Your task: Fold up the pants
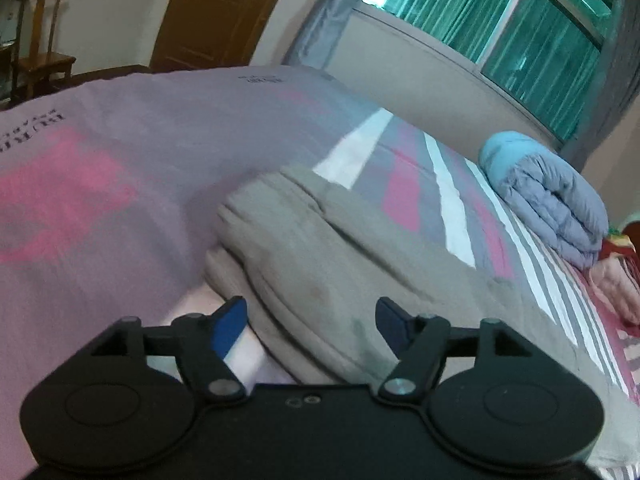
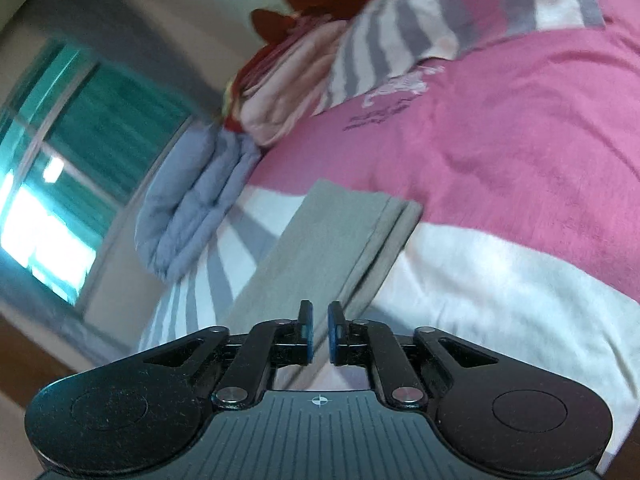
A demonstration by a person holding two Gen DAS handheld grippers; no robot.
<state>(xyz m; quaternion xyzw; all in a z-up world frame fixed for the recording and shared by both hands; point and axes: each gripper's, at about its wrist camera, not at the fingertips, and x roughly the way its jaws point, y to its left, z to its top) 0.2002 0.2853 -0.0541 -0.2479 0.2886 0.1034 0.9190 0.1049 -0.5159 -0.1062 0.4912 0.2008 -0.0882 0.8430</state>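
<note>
Grey-beige pants (image 1: 320, 264) lie on the bed. In the left wrist view their waistband end is bunched just ahead of my left gripper (image 1: 312, 320), which is open, its blue pads on either side of the cloth and not closed on it. In the right wrist view the pant legs (image 2: 336, 240) run flat away from my right gripper (image 2: 319, 330). Its jaws are nearly together with a narrow gap; the near edge of the cloth reaches that gap, and I cannot tell whether it is pinched.
The bed has a pink, grey and white striped cover (image 1: 100, 152). A folded blue-grey quilt (image 1: 548, 204) and pink pillows (image 2: 280, 92) lie at its far side under a window (image 1: 520, 20). A wooden chair (image 1: 40, 48) and door stand beyond.
</note>
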